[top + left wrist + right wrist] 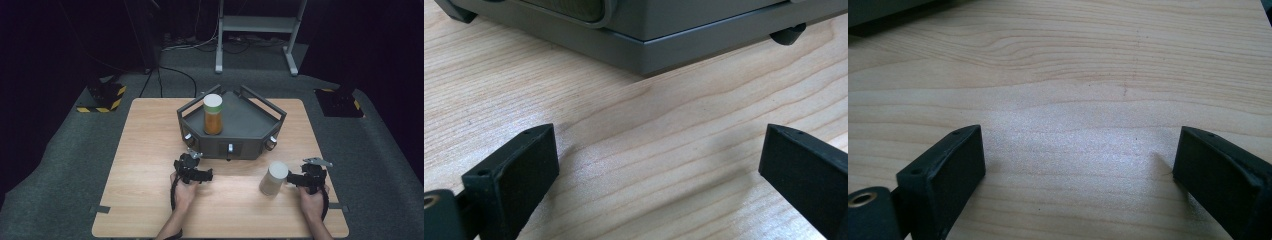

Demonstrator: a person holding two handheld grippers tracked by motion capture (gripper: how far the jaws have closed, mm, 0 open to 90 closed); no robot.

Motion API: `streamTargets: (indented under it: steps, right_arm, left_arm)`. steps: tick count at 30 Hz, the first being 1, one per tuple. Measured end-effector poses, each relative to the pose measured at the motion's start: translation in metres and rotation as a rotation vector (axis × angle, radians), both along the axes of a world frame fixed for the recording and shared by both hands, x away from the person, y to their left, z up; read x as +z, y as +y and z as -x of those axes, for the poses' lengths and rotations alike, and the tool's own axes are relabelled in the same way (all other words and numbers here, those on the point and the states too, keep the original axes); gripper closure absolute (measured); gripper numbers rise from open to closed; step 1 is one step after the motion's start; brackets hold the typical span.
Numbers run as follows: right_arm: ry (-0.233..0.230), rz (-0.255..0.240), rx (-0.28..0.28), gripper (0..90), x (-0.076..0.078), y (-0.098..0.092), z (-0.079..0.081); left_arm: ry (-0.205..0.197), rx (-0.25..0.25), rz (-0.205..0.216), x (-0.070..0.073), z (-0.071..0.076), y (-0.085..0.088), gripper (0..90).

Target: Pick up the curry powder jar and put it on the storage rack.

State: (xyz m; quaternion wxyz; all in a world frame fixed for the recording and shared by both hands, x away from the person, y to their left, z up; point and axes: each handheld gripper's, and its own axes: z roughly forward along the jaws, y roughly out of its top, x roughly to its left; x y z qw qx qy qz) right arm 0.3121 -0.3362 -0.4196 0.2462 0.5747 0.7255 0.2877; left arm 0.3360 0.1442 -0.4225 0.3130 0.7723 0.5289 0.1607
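Each hand of the person carries a black gripper. The left gripper (200,175) has a compact, blocky black body, and a small grey three-cornered plate (194,154) sits on top of it. A black cable (173,192) makes a loop from it beside the left hand (183,192). The right gripper (292,179) has the same black body, with a longer grey plate (317,161) on top, and a black cable (327,200) runs along the right hand (313,199). The forearms are bare, with no sleeve visible. In both gripper views the two jaws are thick, matte black rectangular blocks with small holes on the upper face. A brass-coloured ring (430,201) is set in the black part at the lower left corner.
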Motion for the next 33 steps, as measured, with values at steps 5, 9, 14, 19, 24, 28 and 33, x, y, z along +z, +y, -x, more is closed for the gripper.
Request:
streamTargets:
  steps: [5,9,14,19,24,28,33]
  right_arm:
    - [0.000,0.000,0.000,5.7,0.000,0.000,0.000]
    - [0.000,0.000,0.000,5.7,0.000,0.000,0.000]
    - [0.000,0.000,0.000,5.7,0.000,0.000,0.000]
    - [-0.002,0.002,0.002,5.7,0.000,0.000,0.000]
    - [-0.001,0.000,0.000,5.7,0.000,0.000,0.000]
    - [-0.001,0.001,0.000,5.8,0.000,0.000,0.000]
    - [-0.001,0.001,0.000,5.8,0.000,0.000,0.000]
  left_arm:
    - [-0.041,-0.005,-0.027,-0.007,0.008,-0.005,1.4]
    - [-0.068,-0.008,-0.018,-0.012,0.012,-0.003,1.2]
    - [-0.069,-0.008,-0.018,-0.012,0.012,-0.003,1.0]
    - [-0.070,-0.007,-0.020,-0.012,0.013,-0.003,0.9]
    - [-0.072,-0.006,-0.023,-0.012,0.013,-0.004,1.0]
    - [-0.072,-0.006,-0.024,-0.012,0.013,-0.004,1.0]
    - [-0.072,-0.006,-0.023,-0.012,0.013,-0.004,1.0]
